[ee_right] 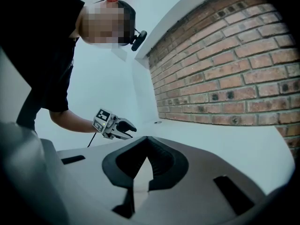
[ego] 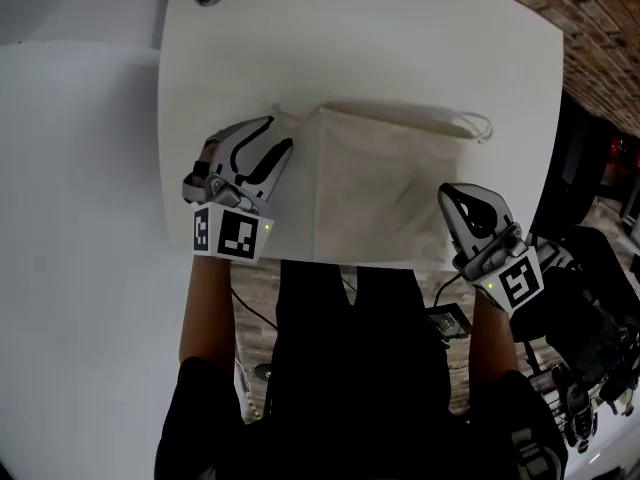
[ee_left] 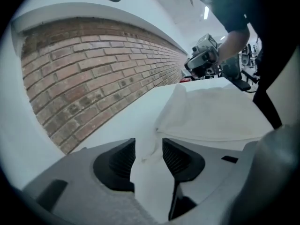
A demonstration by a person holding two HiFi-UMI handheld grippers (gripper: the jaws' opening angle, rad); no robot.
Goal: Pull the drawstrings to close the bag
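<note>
Bag (ego: 385, 183) lies flat mid-table (ego: 400, 38), mouth on the far side, not cinched yet. Left gripper (ego: 280, 136) sits at the bag's left edge with its jaws wide. Its own view shows a pale strip of cloth or cord running between them, pads not pressing on it. Right gripper (ego: 447, 192) is just beside the bag's right edge, jaws together at the tips, nothing in them.

Risks as I read it:
- If left closes here it may pinch bag cloth rather than cord, and a pull then drags the whole bag instead of gathering the mouth.
- Drawstring loop (ego: 475, 123) lies off the far right corner, apart from the right gripper. It's thin and flat on the table, so easy to miss or let slip.
- Pulling one side only would likely slide the bag.

I can't tell if the strip between the left jaws is cord or hem. Left-side cord is barely visible in the head view. Bag's near edge runs to the table lip, and I can't tell if it overhangs.
</note>
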